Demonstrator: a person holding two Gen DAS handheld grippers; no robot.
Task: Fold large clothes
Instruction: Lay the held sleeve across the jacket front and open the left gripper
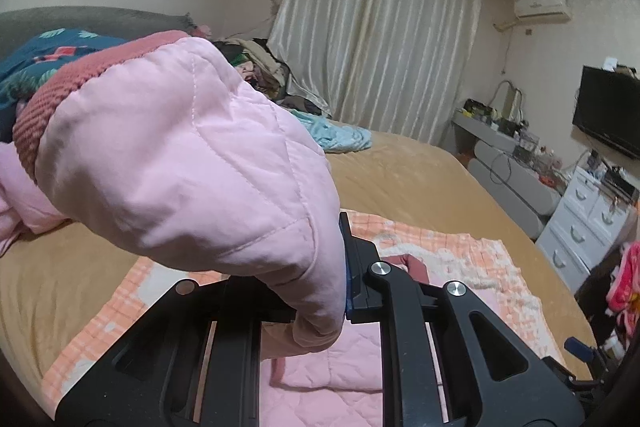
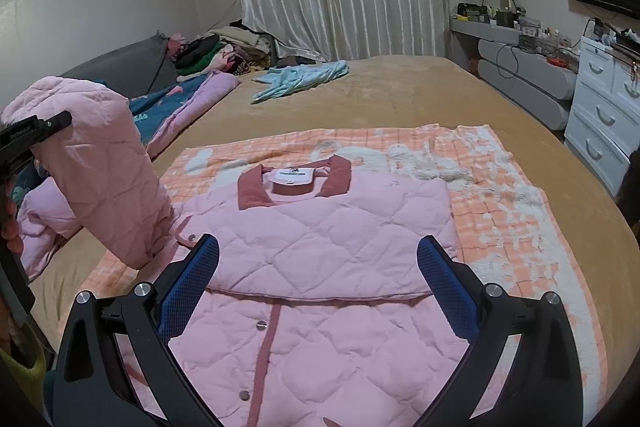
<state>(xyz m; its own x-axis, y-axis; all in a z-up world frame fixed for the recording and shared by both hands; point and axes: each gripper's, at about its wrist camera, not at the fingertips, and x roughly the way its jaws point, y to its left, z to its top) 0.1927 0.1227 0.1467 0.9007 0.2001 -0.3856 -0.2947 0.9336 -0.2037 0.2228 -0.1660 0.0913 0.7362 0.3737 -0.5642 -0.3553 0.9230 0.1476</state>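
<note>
The pink quilted jacket (image 2: 320,227) lies front-up on the orange checked blanket (image 2: 500,195) on the bed (image 2: 400,87), collar (image 2: 294,183) at the far end. The left gripper (image 1: 344,291) is clamped on the jacket's sleeve (image 1: 180,155), lifted beside the jacket's left edge. The right gripper (image 2: 318,291) hovers over the jacket's chest with its jaws wide apart, holding nothing. Best to carry the sleeve across the chest, lay it flat below the collar, and have the right gripper pin the body against dragging.
</note>
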